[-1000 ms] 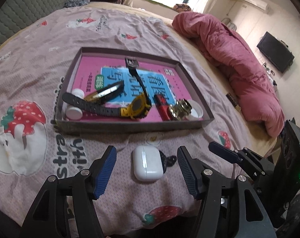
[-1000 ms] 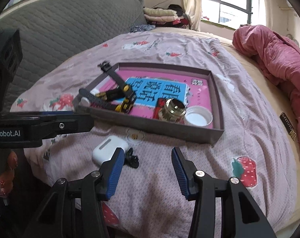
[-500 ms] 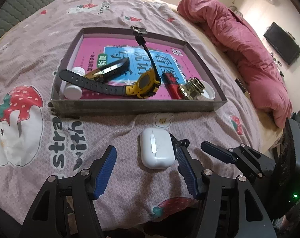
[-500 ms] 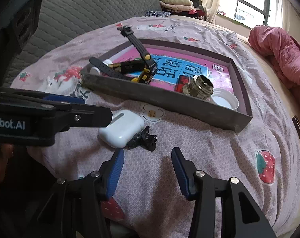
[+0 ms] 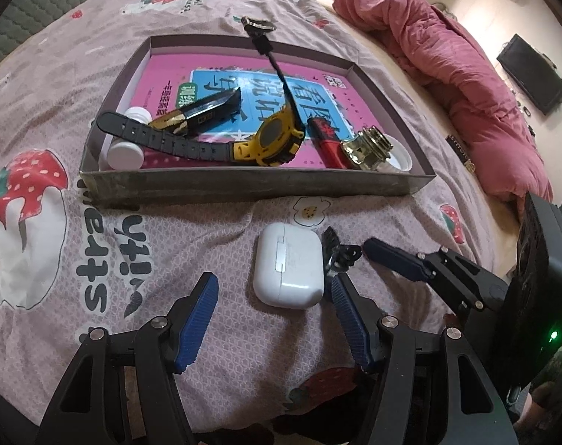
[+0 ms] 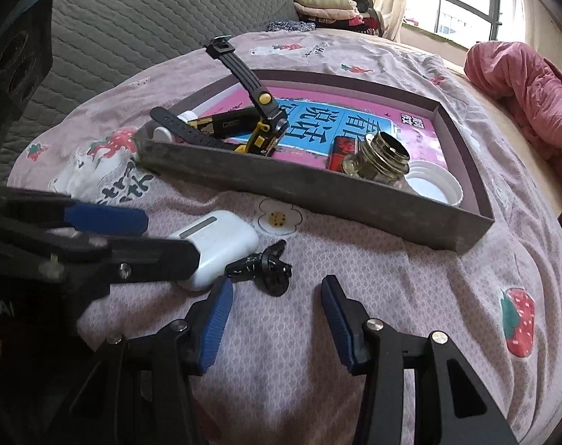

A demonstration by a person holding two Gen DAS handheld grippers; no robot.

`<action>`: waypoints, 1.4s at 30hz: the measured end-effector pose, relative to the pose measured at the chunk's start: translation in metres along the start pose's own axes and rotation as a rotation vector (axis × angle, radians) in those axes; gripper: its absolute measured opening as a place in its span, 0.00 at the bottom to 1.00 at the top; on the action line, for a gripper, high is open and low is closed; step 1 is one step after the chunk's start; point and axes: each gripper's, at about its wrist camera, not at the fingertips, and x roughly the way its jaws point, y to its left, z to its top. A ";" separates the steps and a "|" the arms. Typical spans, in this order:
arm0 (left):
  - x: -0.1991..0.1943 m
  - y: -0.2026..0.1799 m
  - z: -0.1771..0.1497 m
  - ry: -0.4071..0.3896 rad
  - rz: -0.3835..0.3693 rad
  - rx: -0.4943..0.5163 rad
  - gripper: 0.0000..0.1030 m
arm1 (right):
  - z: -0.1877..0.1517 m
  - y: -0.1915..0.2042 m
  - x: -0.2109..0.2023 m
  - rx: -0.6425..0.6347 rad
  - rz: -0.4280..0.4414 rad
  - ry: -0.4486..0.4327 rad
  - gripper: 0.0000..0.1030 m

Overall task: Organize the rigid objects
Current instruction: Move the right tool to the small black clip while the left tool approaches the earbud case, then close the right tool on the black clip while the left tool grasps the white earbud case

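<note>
— What is changed since the earlier frame?

— Both grippers are brought lower and closer to the bed (image 5: 39,118); the white earbud case (image 5: 288,270) and the small black clip (image 6: 262,269) are seen larger, and the tray (image 5: 243,185) is seen nearer.

— What is seen from left to right?

— In the left wrist view, the left gripper (image 5: 271,320) is held with its fingers apart, nothing gripped; the case lies on the bedspread between and just ahead of them, nearer the right finger. The clip lies just beside the case on its right. Beyond that, the right gripper (image 6: 277,320) is also held with fingers apart, the clip just ahead of them and untouched.

— And the tray?

— It is placed past the case. In it, two white caps (image 5: 125,152), a black-and-gold object (image 5: 203,111), a yellow watch (image 5: 273,141), a red lighter (image 5: 325,137) and a brass fitting (image 5: 370,148) are laid. A pink quilt (image 5: 447,66) is bunched at far right.
</note>
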 end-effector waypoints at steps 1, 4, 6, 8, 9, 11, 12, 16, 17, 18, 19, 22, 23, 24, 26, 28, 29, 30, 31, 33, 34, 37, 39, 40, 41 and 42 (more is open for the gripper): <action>0.002 0.000 0.000 0.003 0.002 0.001 0.63 | 0.001 -0.001 0.002 0.004 -0.003 -0.006 0.48; 0.006 -0.001 0.000 0.010 0.003 0.002 0.63 | 0.003 -0.004 0.005 0.011 -0.011 -0.017 0.48; 0.009 -0.001 0.000 0.014 0.006 0.004 0.63 | 0.004 -0.006 0.007 0.013 -0.012 -0.027 0.48; 0.011 0.000 0.000 0.017 0.008 0.004 0.63 | 0.004 -0.007 0.007 0.011 -0.013 -0.035 0.48; 0.012 0.000 0.001 0.017 0.009 0.004 0.63 | 0.004 -0.008 0.007 0.012 -0.013 -0.036 0.45; 0.015 0.000 0.002 0.020 0.012 0.004 0.63 | 0.004 -0.012 0.007 0.014 -0.020 -0.037 0.39; 0.016 0.000 0.002 0.020 0.012 0.005 0.63 | 0.004 -0.014 0.007 0.022 -0.012 -0.038 0.36; 0.020 -0.003 0.005 0.019 0.023 0.015 0.63 | 0.006 -0.024 0.007 0.055 0.011 -0.040 0.20; 0.022 -0.006 0.006 0.017 0.026 0.018 0.63 | 0.006 -0.027 0.007 0.064 0.019 -0.042 0.19; 0.023 -0.007 0.006 0.016 0.028 0.022 0.63 | 0.006 -0.028 0.007 0.070 0.024 -0.044 0.16; 0.023 -0.008 0.007 0.016 0.030 0.024 0.63 | 0.006 -0.030 0.007 0.073 0.026 -0.046 0.16; 0.026 -0.010 0.008 0.014 0.041 0.034 0.63 | 0.007 -0.033 0.006 0.080 0.034 -0.054 0.16; 0.028 -0.012 0.009 0.013 0.048 0.038 0.63 | 0.007 -0.034 0.006 0.082 0.035 -0.057 0.16; 0.030 -0.014 0.011 0.013 0.055 0.043 0.63 | 0.007 -0.035 0.005 0.083 0.031 -0.061 0.16; 0.032 -0.017 0.012 0.006 0.078 0.048 0.63 | 0.007 -0.037 0.004 0.094 0.035 -0.064 0.16; 0.036 -0.022 0.013 0.011 0.114 0.077 0.63 | 0.007 -0.042 0.003 0.117 0.039 -0.066 0.16; 0.039 -0.026 0.013 0.016 0.130 0.095 0.62 | 0.007 -0.045 0.003 0.125 0.034 -0.068 0.16; 0.042 -0.030 0.013 0.020 0.157 0.121 0.62 | 0.007 -0.048 0.002 0.134 0.036 -0.069 0.16; 0.045 -0.034 0.012 0.022 0.180 0.141 0.61 | 0.008 -0.050 0.001 0.144 0.035 -0.071 0.16; 0.050 -0.041 0.011 0.021 0.216 0.173 0.58 | 0.008 -0.053 -0.001 0.152 0.034 -0.077 0.16; 0.051 -0.043 0.011 0.019 0.224 0.179 0.53 | 0.008 -0.054 -0.002 0.155 0.036 -0.081 0.16; 0.053 -0.046 0.012 0.011 0.226 0.172 0.44 | 0.009 -0.053 -0.005 0.148 0.034 -0.089 0.16; 0.054 -0.045 0.012 0.007 0.221 0.172 0.44 | 0.010 -0.051 -0.007 0.139 0.032 -0.095 0.16; 0.053 -0.043 0.012 0.002 0.214 0.172 0.44 | 0.010 -0.051 -0.008 0.139 0.033 -0.098 0.16; 0.052 -0.042 0.011 -0.001 0.206 0.170 0.44 | 0.010 -0.051 -0.009 0.141 0.037 -0.101 0.16; 0.049 -0.039 0.010 -0.003 0.197 0.169 0.44 | 0.011 -0.052 -0.010 0.146 0.042 -0.103 0.16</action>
